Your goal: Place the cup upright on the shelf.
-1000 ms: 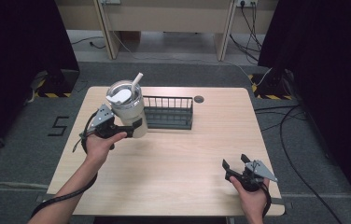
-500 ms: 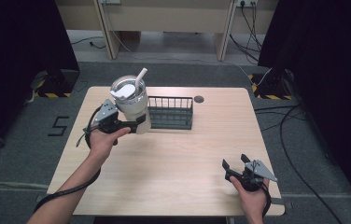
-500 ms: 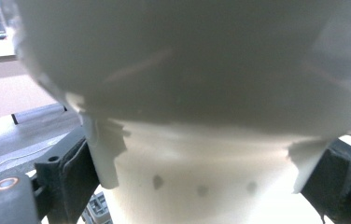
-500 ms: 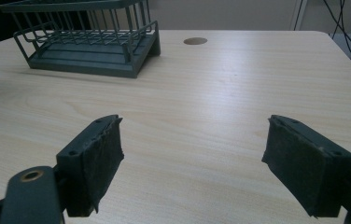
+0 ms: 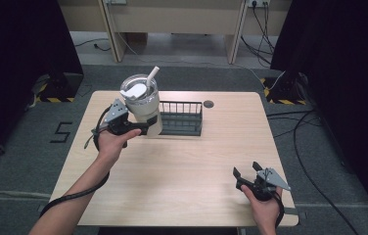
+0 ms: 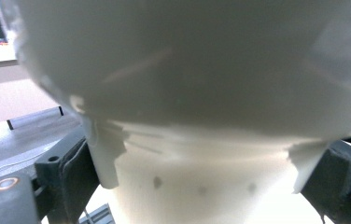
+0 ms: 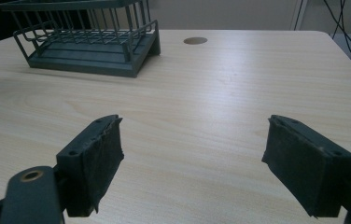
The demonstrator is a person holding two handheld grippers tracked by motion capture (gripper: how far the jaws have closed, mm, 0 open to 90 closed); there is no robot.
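A cream tumbler [image 5: 144,105] with a white lid and a straw is held upright above the table, at the left end of the dark wire rack [image 5: 182,119]. My left gripper [image 5: 149,128] is shut on the tumbler's lower body; in the left gripper view the tumbler [image 6: 201,112] sits very close between both black jaws. My right gripper [image 5: 246,172] rests low at the table's front right, open with nothing between its pads [image 7: 95,161]. The rack [image 7: 89,37] stands far off to the left in the right gripper view.
The light wood table [image 5: 196,161] has a round cable hole [image 5: 208,104] at its back edge, right of the rack. Black curtains and floor cables flank the table. Bare tabletop lies between the two grippers.
My left gripper has carried the tumbler rightward and a little farther back, toward the rack's left end. The right gripper has stayed put.
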